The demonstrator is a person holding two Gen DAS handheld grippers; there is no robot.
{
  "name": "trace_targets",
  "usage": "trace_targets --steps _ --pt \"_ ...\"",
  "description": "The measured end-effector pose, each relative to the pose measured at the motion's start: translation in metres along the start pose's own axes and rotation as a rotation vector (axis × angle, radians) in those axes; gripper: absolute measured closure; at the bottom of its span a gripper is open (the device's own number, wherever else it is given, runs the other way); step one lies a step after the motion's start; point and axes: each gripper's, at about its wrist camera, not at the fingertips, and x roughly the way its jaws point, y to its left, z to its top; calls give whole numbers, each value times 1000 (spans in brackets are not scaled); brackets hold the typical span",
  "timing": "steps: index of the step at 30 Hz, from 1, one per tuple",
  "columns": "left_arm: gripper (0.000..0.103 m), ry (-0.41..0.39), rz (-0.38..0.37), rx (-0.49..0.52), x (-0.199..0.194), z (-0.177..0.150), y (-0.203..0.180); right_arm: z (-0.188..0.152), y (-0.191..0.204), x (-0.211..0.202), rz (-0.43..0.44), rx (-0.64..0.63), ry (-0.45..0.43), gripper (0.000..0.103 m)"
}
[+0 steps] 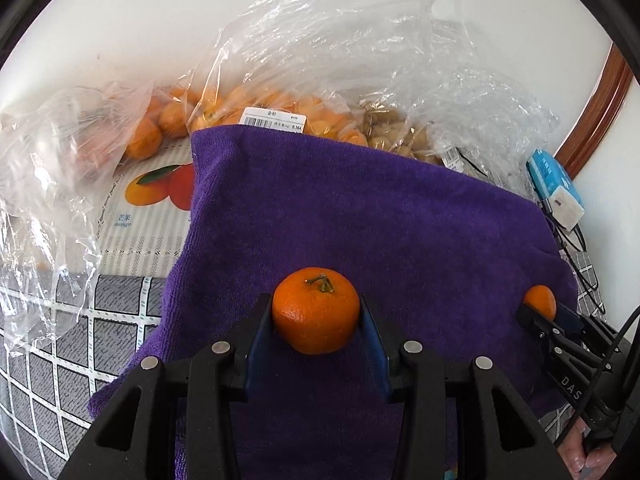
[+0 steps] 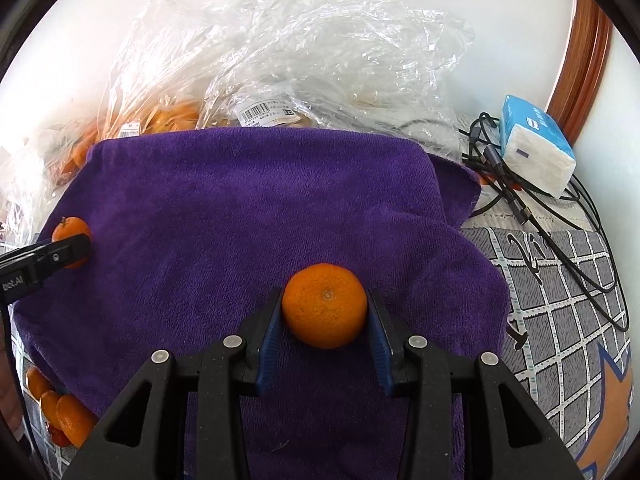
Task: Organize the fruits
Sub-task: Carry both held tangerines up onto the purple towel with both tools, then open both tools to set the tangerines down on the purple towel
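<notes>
My left gripper (image 1: 317, 314) is shut on a tangerine with a stem (image 1: 316, 311), held over a purple towel (image 1: 360, 208). My right gripper (image 2: 325, 308) is shut on a second tangerine (image 2: 325, 305) over the same towel (image 2: 240, 208). Each gripper shows in the other's view: the right one (image 1: 541, 309) at the towel's right edge, the left one (image 2: 70, 242) at its left edge. Clear plastic bags (image 1: 280, 104) with several tangerines lie behind the towel.
A bag of pale brown fruit (image 1: 396, 132) lies at the back. A blue tissue pack (image 2: 536, 152) and black cables (image 2: 560, 216) lie at the right. Several loose tangerines (image 2: 60, 412) lie off the towel's near left corner. A checked tablecloth (image 2: 560, 320) covers the table.
</notes>
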Motion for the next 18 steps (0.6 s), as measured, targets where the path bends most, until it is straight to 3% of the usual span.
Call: trace_targets --steps 2,5,7,12,18 --pt "62 1 4 12 1 -2 -2 -1 0 -4 2 -3 -2 47" --pt "62 -10 16 25 0 -2 -9 -4 1 -15 -5 -3 -19 39" --pt "55 -17 18 36 -5 -1 -11 -6 0 -25 -4 -3 -35 36" --pt "43 -80 22 50 -36 1 -16 -12 -8 -58 -15 33 -76 35" --pt "42 -136 -7 19 -82 -6 -20 -24 -20 -107 -15 66 -132 35"
